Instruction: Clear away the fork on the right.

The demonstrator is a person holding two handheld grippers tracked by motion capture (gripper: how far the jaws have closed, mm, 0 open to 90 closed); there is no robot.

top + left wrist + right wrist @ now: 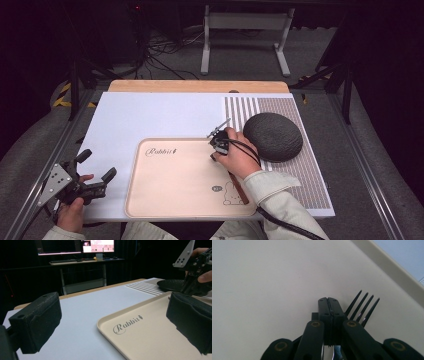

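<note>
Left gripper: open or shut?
Open. The left gripper has its jaws spread wide in its own view, holding nothing, with the tray between them.

Even overhead light brightens the table (150, 115) while the background stays dark; close views are soft.

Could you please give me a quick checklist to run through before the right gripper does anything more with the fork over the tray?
1. Right gripper jaws closed: ok, they meet with no gap.
2. Fork actually clamped: cannot tell; its tines jut out beside the closed jaws, but the contact is hidden.
3. Fork over the tray, inside the rim: ok.
4. Tray surface below the tines bare: ok.
5. Left gripper out of the way: ok, open and empty, left of the tray.
6. Dark round bowl apart from the tray: ok, on the striped mat, close by the right hand.
</note>
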